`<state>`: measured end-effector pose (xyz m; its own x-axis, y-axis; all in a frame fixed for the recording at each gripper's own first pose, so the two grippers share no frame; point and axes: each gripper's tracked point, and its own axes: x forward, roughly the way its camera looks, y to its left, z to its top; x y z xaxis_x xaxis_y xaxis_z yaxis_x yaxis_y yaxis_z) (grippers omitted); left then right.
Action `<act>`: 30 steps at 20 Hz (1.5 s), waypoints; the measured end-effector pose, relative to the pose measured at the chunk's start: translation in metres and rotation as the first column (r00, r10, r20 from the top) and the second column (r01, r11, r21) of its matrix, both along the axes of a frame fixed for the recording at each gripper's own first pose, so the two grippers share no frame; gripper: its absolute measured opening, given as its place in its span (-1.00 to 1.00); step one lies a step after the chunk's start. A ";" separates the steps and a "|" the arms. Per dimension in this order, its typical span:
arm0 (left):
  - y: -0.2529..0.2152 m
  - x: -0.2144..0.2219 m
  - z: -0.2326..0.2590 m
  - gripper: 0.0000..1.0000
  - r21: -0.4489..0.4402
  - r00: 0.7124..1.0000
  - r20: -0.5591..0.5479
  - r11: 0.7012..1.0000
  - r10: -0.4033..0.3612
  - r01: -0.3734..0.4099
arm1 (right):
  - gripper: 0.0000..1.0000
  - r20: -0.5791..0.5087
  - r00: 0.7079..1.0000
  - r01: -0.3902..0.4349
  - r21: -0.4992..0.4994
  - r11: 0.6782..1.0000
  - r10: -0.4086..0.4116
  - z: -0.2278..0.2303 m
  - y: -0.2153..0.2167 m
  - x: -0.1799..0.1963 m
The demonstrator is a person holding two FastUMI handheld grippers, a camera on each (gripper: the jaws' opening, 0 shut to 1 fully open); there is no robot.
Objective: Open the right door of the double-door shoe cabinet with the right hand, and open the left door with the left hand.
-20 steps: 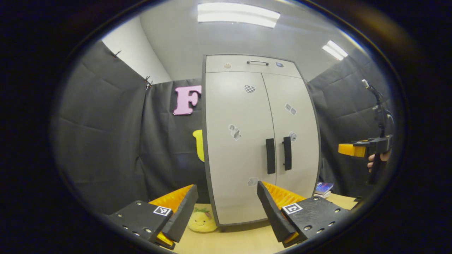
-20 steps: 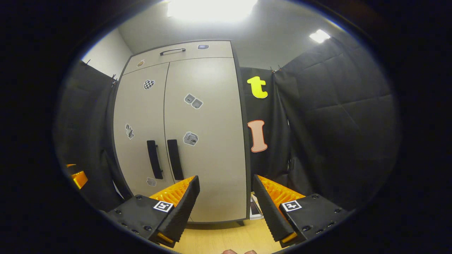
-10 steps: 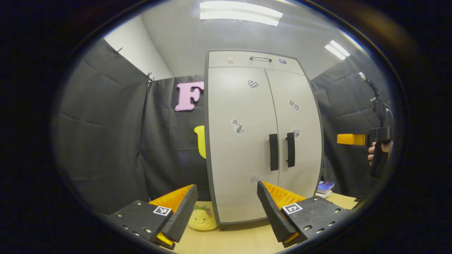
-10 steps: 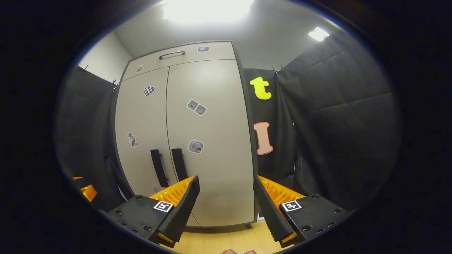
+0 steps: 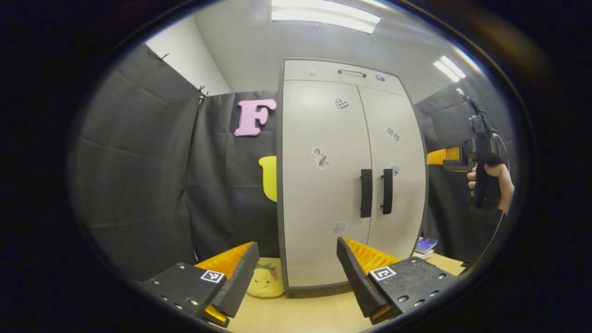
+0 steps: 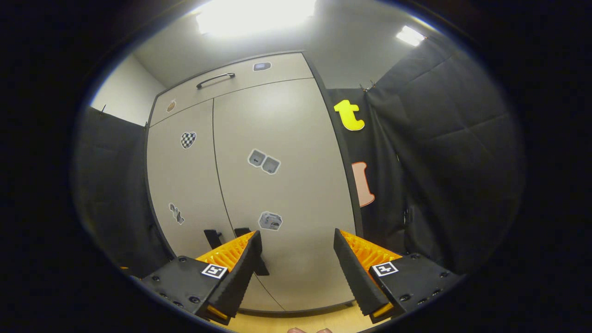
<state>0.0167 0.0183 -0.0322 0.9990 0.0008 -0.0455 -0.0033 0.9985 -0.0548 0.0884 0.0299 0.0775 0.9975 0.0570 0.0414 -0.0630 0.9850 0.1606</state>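
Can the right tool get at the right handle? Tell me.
Probably yes: the right tool is open and faces the closed doors, the right handle is bare, and nothing stands between them.

No readable text — none anywhere.

Left gripper view looks from low & left of the shoe cabinet (image 5: 351,185), well back, facing its front; whole cabinet fits, right claw (image 5: 439,157) at far right edge. Right gripper view sits much nearer, tilted upward, w/ the cabinet's right door (image 6: 282,185) dead ahead. Both views share the cabinet front & both door handles.
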 end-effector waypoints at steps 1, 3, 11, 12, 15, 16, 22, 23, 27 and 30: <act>0.004 0.000 -0.004 0.95 -0.001 1.000 -0.008 1.000 0.006 -0.006 | 0.95 0.001 1.000 -0.004 -0.008 1.000 0.004 0.004 0.004 0.006; 0.011 0.001 -0.011 0.95 -0.008 1.000 -0.021 1.000 0.021 -0.022 | 0.95 0.006 1.000 -0.021 -0.023 1.000 0.021 0.011 0.015 0.017; 0.027 -0.003 -0.036 0.95 -0.050 0.995 -0.081 0.997 0.054 -0.058 | 0.95 -0.003 0.995 -0.101 -0.097 0.990 0.101 0.014 0.065 0.051; 0.030 -0.004 -0.037 0.95 -0.065 0.994 -0.087 0.996 0.062 -0.067 | 0.95 -0.007 0.994 -0.107 -0.113 0.988 0.107 0.012 0.072 0.055; 0.043 -0.005 -0.044 0.99 -0.076 0.990 -0.104 0.992 0.091 -0.099 | 0.95 -0.032 0.992 -0.125 -0.156 0.980 0.122 -0.003 0.088 0.067; 0.047 -0.005 -0.046 0.95 -0.072 0.989 -0.109 0.991 0.102 -0.110 | 0.95 -0.045 0.992 -0.127 -0.173 0.977 0.121 -0.009 0.092 0.072; 0.062 -0.019 -0.064 0.99 -0.064 0.977 -0.159 0.986 0.143 -0.155 | 0.95 -0.145 0.984 -0.129 -0.187 0.974 0.102 -0.055 0.099 0.099; 0.063 -0.018 -0.067 0.99 -0.068 0.975 -0.164 0.985 0.147 -0.160 | 0.84 -0.162 0.981 -0.135 -0.171 0.976 0.107 -0.061 0.102 0.101; 0.073 -0.026 -0.071 0.99 -0.078 0.972 -0.169 0.981 0.164 -0.179 | 0.08 -0.167 0.981 -0.128 -0.162 0.978 0.100 -0.067 0.105 0.108; 0.075 -0.030 -0.070 0.95 -0.081 0.972 -0.167 0.980 0.165 -0.180 | -0.28 -0.163 0.981 -0.132 -0.167 0.977 0.105 -0.067 0.109 0.108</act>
